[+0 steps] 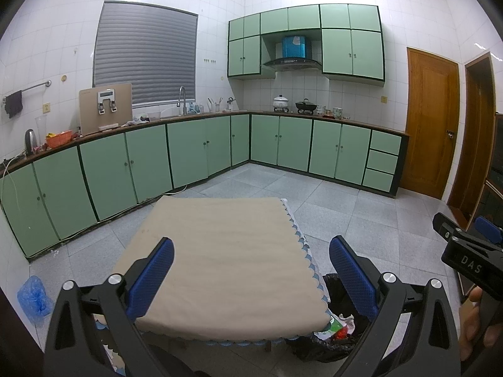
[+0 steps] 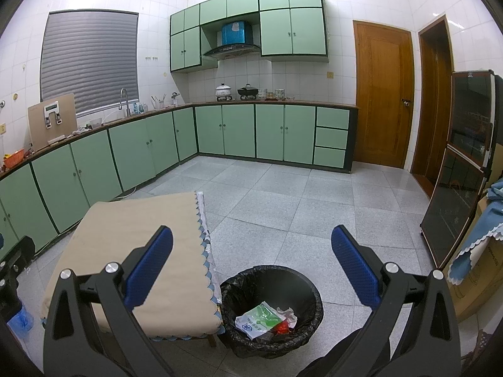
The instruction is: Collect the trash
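Observation:
A round bin with a black liner (image 2: 272, 278) stands on the floor at the right edge of a low table with a beige cloth (image 2: 135, 235). In it lie a green-and-white wrapper (image 2: 259, 319), crumpled paper (image 2: 287, 314) and something red (image 2: 281, 326). My right gripper (image 2: 251, 271) is open and empty, above the bin and the table's edge. My left gripper (image 1: 251, 278) is open and empty above the table (image 1: 220, 251); the bin (image 1: 333, 282) shows partly behind the table's right edge. The right gripper also shows at the far right of the left wrist view (image 1: 465, 248).
Green kitchen cabinets (image 2: 141, 150) run along the left and back walls. A blue plastic bag (image 1: 33, 295) lies on the floor left of the table. A dark glass-fronted cabinet (image 2: 462, 169) and a cardboard box (image 2: 481, 276) stand right. Wooden doors (image 2: 382, 91) are at the back right.

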Demonstrator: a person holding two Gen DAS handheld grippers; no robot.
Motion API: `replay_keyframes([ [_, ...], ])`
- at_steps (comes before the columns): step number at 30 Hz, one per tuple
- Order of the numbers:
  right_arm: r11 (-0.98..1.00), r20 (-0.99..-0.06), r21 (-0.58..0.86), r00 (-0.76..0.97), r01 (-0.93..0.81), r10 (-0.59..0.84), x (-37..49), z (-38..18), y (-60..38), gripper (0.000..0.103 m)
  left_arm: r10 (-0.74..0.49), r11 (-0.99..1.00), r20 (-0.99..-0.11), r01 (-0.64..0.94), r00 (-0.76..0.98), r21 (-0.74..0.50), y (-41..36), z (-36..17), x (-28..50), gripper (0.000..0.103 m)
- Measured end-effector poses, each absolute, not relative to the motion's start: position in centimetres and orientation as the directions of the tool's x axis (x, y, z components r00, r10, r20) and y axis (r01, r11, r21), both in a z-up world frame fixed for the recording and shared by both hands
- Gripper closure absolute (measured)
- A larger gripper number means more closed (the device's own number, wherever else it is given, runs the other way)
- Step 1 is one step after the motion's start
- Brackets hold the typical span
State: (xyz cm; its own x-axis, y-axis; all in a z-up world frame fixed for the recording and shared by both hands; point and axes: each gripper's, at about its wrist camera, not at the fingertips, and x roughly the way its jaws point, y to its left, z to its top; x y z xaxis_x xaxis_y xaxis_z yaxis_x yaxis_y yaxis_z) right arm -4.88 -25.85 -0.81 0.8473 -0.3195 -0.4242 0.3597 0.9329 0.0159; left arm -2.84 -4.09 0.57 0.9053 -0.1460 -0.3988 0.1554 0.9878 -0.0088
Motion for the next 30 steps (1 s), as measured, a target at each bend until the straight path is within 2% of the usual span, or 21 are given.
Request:
replay_keyframes([
  [30,0.932,-0.426,0.015,0.846,0.361,-0.321,-4.89,-0.7,-25.97,0.005,-0.141,0.988,-0.402,0.153,0.905,-0.002,-3.66,0.28,-2.55,0.006],
])
